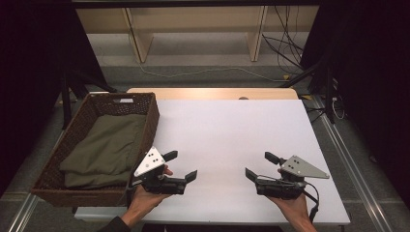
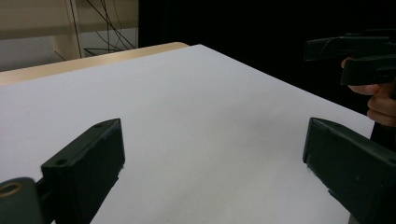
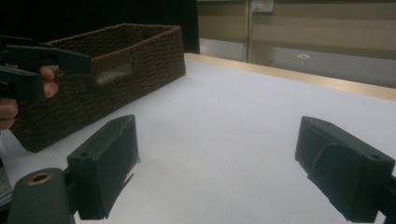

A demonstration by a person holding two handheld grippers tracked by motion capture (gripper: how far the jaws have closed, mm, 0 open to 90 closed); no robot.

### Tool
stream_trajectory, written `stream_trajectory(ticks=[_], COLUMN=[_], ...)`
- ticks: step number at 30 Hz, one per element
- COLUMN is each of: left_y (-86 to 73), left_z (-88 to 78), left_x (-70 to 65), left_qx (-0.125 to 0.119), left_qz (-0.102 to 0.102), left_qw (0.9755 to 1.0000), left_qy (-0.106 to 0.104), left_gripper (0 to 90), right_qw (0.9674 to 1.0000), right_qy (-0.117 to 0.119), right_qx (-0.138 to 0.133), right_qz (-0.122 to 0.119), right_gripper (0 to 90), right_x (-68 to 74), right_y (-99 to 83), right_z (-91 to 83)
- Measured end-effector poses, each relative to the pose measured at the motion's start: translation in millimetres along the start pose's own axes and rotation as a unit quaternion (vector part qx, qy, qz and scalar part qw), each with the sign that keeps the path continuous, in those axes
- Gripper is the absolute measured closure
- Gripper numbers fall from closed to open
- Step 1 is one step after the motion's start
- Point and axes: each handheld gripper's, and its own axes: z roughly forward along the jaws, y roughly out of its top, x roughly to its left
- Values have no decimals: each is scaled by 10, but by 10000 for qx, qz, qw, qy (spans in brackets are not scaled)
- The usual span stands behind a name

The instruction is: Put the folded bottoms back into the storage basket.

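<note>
A brown wicker basket [image 1: 153,115] stands on the left part of the white table [image 1: 232,130], with a folded olive-green cloth [image 1: 106,147] lying inside it. My left gripper [image 1: 181,165] is held just right of the basket's near corner, jaws wide apart and pointing toward the table's middle. In the left gripper view, bare white surface lies between its jaws [image 2: 212,140]. My right gripper [image 1: 257,164] faces it from the right, open as well, with nothing between its jaws [image 3: 217,140]. The basket [image 3: 116,70] sits beyond the right gripper's jaws at the left.
The far strip of the table is bare wood [image 1: 212,93]. Beyond it stand pale shelf legs [image 1: 140,38] and loose cables [image 1: 285,53] on the floor. Dark curtains close both sides. The table's near edge runs just under both hands.
</note>
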Motion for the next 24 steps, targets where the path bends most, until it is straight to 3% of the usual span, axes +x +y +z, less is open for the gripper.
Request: stream_trajectory(ticks=[7,24], left_y=[0,4], left_z=[18,21], left_x=[-4,3], left_qx=[30,10], left_qz=[-12,-72], left_qw=[10000,10000], left_qy=[-24,-53], left_gripper=[53,53], right_qw=[9999,9998], right_qy=[-28,-57], right_qx=[-145,-167], right_qz=[7,-75], right_gripper=[142,143], right_x=[1,13], right_y=[35,46], right_z=[-33,-30])
